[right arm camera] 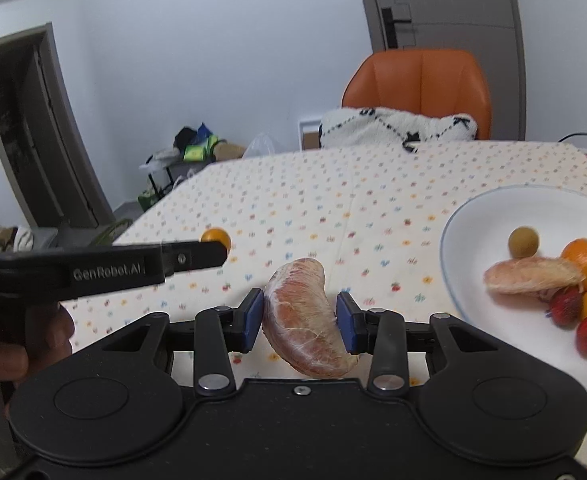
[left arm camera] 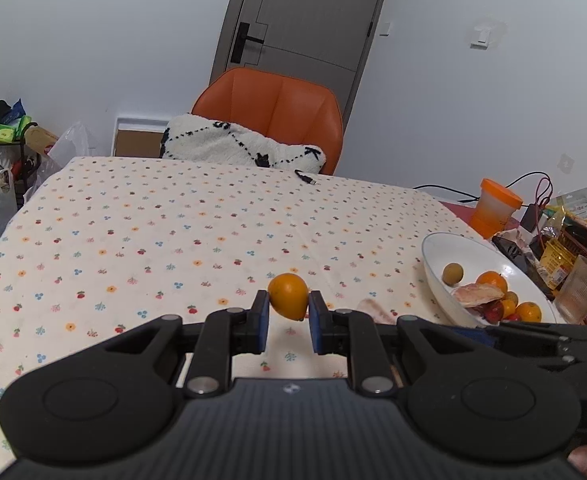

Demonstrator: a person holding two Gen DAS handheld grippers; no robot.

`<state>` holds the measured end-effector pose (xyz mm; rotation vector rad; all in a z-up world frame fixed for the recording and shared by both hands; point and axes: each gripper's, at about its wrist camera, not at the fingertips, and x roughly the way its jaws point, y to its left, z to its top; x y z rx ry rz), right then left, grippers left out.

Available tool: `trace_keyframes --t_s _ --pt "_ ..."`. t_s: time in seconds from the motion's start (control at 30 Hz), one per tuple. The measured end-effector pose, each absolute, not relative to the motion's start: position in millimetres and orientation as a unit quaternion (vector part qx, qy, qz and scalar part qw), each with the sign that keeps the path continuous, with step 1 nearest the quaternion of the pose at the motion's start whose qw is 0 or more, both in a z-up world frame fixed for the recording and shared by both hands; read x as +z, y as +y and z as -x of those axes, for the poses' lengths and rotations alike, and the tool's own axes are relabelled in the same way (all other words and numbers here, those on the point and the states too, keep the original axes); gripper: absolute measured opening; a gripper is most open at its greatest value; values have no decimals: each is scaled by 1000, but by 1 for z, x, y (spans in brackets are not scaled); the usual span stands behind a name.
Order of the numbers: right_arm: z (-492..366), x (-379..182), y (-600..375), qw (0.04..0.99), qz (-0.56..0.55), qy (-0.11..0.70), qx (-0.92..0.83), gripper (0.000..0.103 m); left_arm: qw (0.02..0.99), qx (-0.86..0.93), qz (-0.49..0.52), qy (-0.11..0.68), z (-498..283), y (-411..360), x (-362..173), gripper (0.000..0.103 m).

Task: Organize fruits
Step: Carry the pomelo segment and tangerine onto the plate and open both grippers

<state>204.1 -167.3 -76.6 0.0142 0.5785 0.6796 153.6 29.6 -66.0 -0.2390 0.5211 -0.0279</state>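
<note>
Two fruits are in transit; the rest already sit in the bowl point(right arm camera: 477, 216).

Left gripper point(left arm camera: 288, 312): narrow, blue pads clamped on a small orange fruit point(left arm camera: 288, 295), lifted off the tablecloth point(left arm camera: 153, 232), left of the bowl.

Right gripper point(right arm camera: 299, 320): pads set at either side of a peeled pomelo segment point(right arm camera: 307, 316); the left pad touches it, and the right looks just touching, so a grip is likely. Segment lies just left of the bowl; whether it is lifted or on the cloth, cannot tell.

Bowl, white, on the cloth. Contents: one pomelo segment point(right arm camera: 531, 276), one greenish-brown round fruit point(right arm camera: 524, 241), one orange point(right arm camera: 585, 262), several small orange and red fruits at the right side, partly cut off by the frame edge.

Progress, as judged: well along. No loose fruit shows on the cloth apart from the two in the grippers. Left to do: carry both to the bowl and release.

Beyond the bowl: an orange cup point(left arm camera: 495, 210) and assorted packets, not part of the job.
</note>
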Motion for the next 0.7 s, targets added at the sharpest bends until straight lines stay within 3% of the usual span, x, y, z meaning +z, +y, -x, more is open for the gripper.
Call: trace_keyframes --t_s 0.7 --pt "-203 -47 -218 931 -44 227 282 37 963 -52 104 242 -164 -9 -51 19"
